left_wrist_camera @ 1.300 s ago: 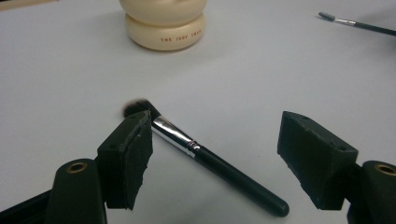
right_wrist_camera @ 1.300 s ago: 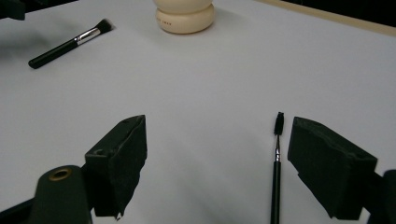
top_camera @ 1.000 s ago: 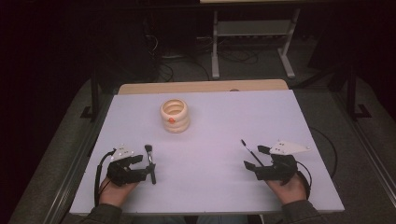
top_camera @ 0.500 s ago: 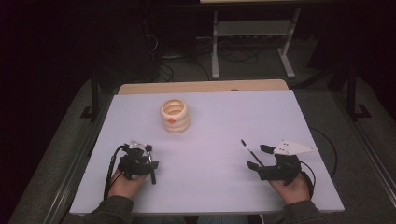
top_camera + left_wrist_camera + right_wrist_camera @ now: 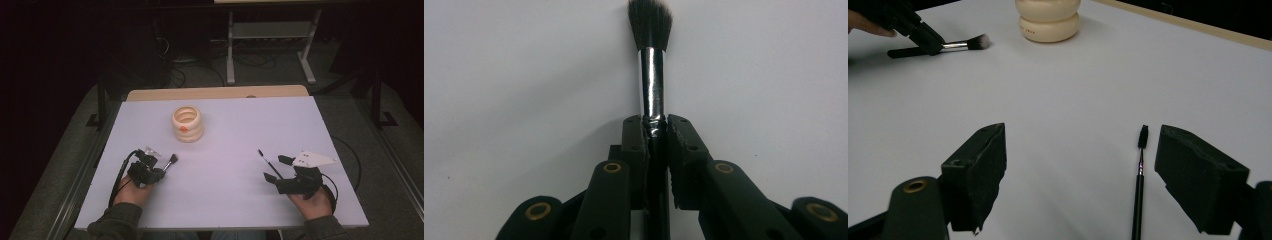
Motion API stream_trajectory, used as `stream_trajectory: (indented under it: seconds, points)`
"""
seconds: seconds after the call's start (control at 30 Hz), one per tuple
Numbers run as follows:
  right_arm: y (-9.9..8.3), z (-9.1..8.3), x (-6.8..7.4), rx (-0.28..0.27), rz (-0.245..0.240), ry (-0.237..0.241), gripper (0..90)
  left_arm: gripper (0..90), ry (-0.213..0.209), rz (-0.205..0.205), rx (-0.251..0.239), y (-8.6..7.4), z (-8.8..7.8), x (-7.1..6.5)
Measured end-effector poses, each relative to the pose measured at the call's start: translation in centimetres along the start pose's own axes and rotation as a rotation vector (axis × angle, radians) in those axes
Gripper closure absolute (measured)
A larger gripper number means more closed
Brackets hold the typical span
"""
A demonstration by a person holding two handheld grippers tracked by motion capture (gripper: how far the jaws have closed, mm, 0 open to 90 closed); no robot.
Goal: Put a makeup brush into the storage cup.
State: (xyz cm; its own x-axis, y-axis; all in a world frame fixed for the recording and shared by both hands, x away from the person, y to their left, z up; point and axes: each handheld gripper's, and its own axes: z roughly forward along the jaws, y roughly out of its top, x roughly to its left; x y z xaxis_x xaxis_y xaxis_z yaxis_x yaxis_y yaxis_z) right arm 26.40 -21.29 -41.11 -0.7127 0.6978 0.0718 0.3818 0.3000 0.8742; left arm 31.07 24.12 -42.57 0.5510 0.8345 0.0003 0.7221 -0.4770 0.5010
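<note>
Since the earlier frames, the left gripper [image 5: 161, 170] has slid inward over the white table top [image 5: 300, 130] and its jaws have just been closing; they now pinch the black-handled makeup brush with a silver ferrule and dark bristles [image 5: 171, 161]. From the high view, that brush points up and away toward the cream ribbed ceramic holder with an orange dot [image 5: 187, 123], which stands well apart at the far middle of the table, probably where the brushes are meant to end up. The right gripper [image 5: 272, 170] rests near the front right edge with the thin black liner brush [image 5: 265, 159] lying just ahead of it. In the left gripper view, both pads [image 5: 636, 137] squeeze the brush [image 5: 651, 75] right at the base of the ferrule, a grip low enough to keep the head free. In the right gripper view, the jaws stand wide apart around nothing, the thin brush [image 5: 1139, 175] lying flat just inside the right-hand jaw, untouched, as if lined up for a later grab; the holder [image 5: 1048, 20] sits far ahead.
</note>
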Motion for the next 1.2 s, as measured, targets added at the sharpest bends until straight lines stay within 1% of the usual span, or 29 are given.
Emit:
stream_trajectory:
  seconds: [0.03,0.07,0.1,0.13,0.17,0.2,0.23,0.27,0.3,0.33,0.53,0.57,0.6,0.7,0.73,0.93,1.0,1.03,1.2]
  points:
    - [0.0,0.0,0.0,0.0,0.001,0.002,19.6,79.4,0.0,0.0,0.0,0.0,0.0,0.0]
    - [0.0,0.0,0.0,0.0,0.001,0.002,19.6,79.4,0.004,0.014,0.003,0.1,0.0,0.1]
    - [0.0,0.1,-0.1,0.001,-0.001,0.003,19.6,79.4,-0.004,0.041,0.009,0.1,-0.1,0.3]
    - [0.0,0.1,0.0,0.005,0.003,0.005,19.6,79.5,-0.014,0.048,0.01,0.1,-0.1,0.4]
    - [0.0,0.1,0.0,0.004,0.002,0.004,19.7,79.5,-0.014,0.048,0.01,0.1,-0.1,0.4]
    - [0.0,0.1,-0.1,0.005,0.001,0.004,19.7,79.5,-0.028,0.065,0.015,0.1,-0.1,0.7]
    - [0.0,0.1,-0.1,0.005,0.001,0.004,19.7,79.5,-0.028,0.065,0.015,0.1,-0.1,0.7]
    - [-0.1,0.2,-0.1,0.005,0.003,0.005,19.7,79.5,-0.019,0.088,0.014,0.1,-0.1,0.7]
    - [-0.1,0.2,-0.1,0.005,0.004,0.005,19.7,79.6,-0.019,0.088,0.014,0.1,-0.1,0.7]
    - [-0.1,0.1,-0.1,0.005,0.004,0.002,19.8,79.6,-0.014,0.105,0.013,0.1,-0.1,0.6]
    - [-0.1,0.0,-0.1,0.003,0.007,0.001,19.9,79.6,-0.013,0.126,0.005,0.0,-0.3,0.6]
    - [-0.1,0.1,-0.1,0.005,0.007,0.001,19.9,79.6,-0.023,0.134,-0.01,0.0,-0.4,0.6]
    - [-0.1,0.1,-0.1,0.006,0.007,0.001,19.9,79.6,-0.035,0.145,-0.011,0.0,-0.5,0.6]
    - [-0.2,0.1,-0.1,0.008,0.006,0.005,19.9,79.6,-0.04,0.162,-0.008,-0.1,-0.5,0.6]
    - [-0.2,0.1,-0.1,0.01,0.01,0.003,19.9,79.6,-0.043,0.17,-0.017,-0.1,-0.6,0.7]
    - [-0.3,0.3,-0.2,0.015,0.01,0.011,19.9,79.7,-0.055,0.167,-0.025,0.0,-0.6,0.8]
    - [-0.3,0.4,-0.2,0.015,0.012,0.012,19.9,79.7,-0.06,0.159,-0.027,0.0,-0.6,0.9]
    - [-0.3,0.4,-0.1,0.016,0.014,0.014,19.9,79.7,-0.06,0.167,-0.027,0.1,-0.7,1.0]
    - [-0.2,0.6,0.0,0.021,0.009,0.023,19.9,79.7,-0.065,0.178,-0.039,0.3,-1.1,1.2]
